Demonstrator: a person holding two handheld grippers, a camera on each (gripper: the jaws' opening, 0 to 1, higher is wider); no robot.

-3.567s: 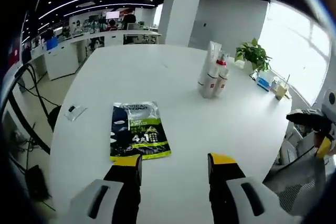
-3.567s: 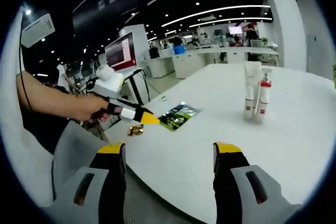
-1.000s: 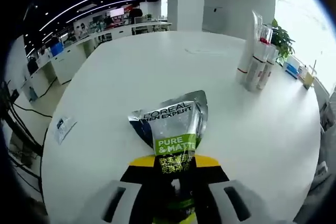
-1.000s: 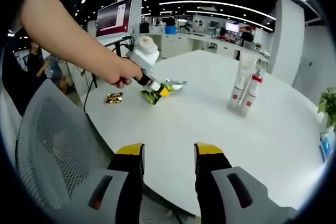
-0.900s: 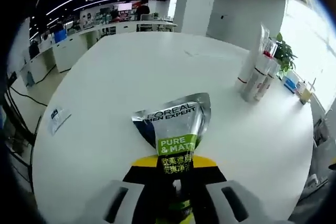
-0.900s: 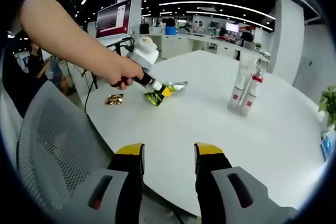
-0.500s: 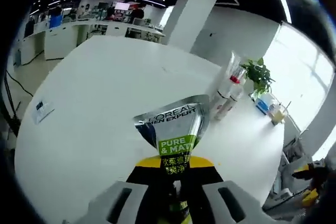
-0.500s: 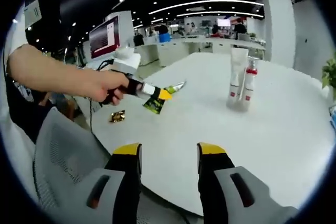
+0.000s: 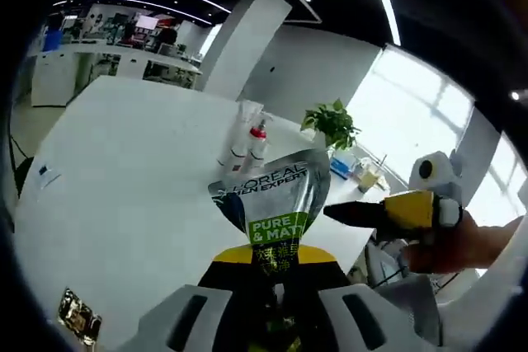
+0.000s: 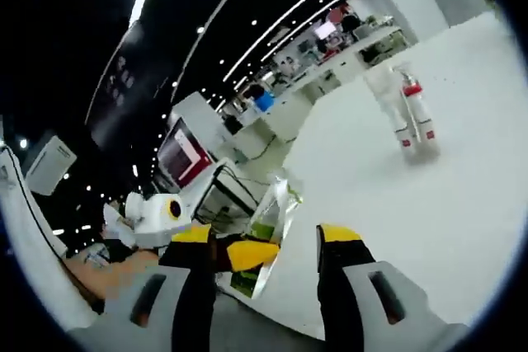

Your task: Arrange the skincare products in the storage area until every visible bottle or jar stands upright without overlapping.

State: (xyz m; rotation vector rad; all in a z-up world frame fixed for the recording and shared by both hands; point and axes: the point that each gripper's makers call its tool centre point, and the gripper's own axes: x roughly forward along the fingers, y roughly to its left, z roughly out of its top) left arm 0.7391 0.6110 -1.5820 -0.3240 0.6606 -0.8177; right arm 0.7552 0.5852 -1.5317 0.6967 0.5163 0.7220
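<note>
The silver-and-green sachet (image 9: 274,204) is held off the white table (image 9: 107,204), clamped between the closed jaws of the left gripper (image 9: 272,265). Beyond it stand a white tube (image 9: 240,133) and a red-capped spray bottle (image 9: 256,144), touching each other; a gold wrapper (image 9: 79,317) lies at the table's near edge. The right gripper (image 10: 268,245), jaws apart and empty, points at the sachet from beside it.

Left tool (image 9: 271,274) grips sachet (image 9: 271,197), apparently off table (image 9: 124,204)

Left gripper (image 9: 276,274) black jaws with yellow tips, grey housings, right gripper (image 10: 266,257) alike
</note>
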